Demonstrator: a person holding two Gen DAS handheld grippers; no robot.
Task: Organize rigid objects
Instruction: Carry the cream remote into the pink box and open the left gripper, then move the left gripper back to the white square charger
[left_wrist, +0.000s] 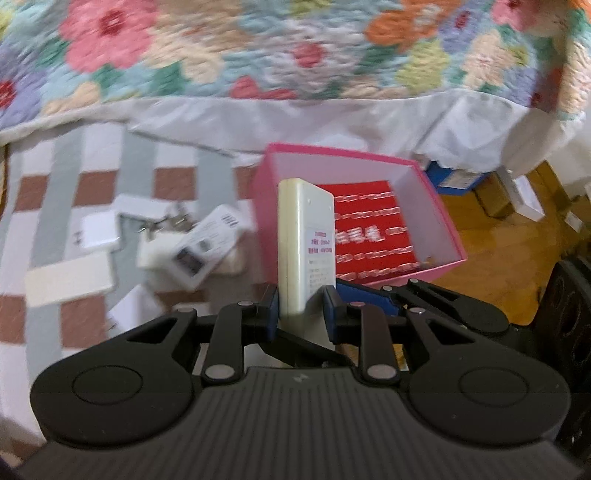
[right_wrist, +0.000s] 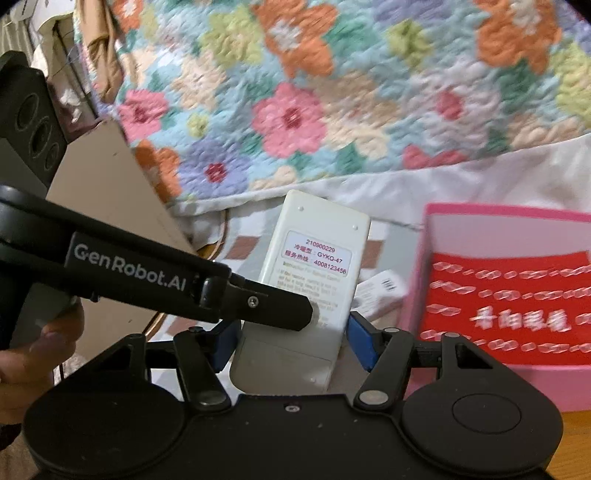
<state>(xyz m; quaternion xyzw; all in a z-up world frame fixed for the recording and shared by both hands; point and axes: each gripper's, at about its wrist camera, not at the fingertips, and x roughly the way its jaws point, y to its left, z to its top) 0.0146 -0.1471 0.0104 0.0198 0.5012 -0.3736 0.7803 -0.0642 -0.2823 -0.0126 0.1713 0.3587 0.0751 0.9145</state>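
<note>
Scattered cards (left_wrist: 192, 243) lie at nine o'clock of the cream remote (left_wrist: 306, 243). The left gripper (left_wrist: 301, 310) pinches its thin edges, the right gripper (right_wrist: 291, 341) clasps its broad sides. Pink box (left_wrist: 439, 218) at three o'clock.

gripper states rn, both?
Left gripper: shut on the thin edges of the white remote.
Right gripper: shut across the same remote's wide faces.

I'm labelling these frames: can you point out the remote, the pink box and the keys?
remote (right_wrist: 314, 254), right wrist view, on its back label.
pink box (left_wrist: 441, 214), left wrist view, on its right wall.
keys (left_wrist: 173, 221), left wrist view, on the blurred metal bunch.
</note>
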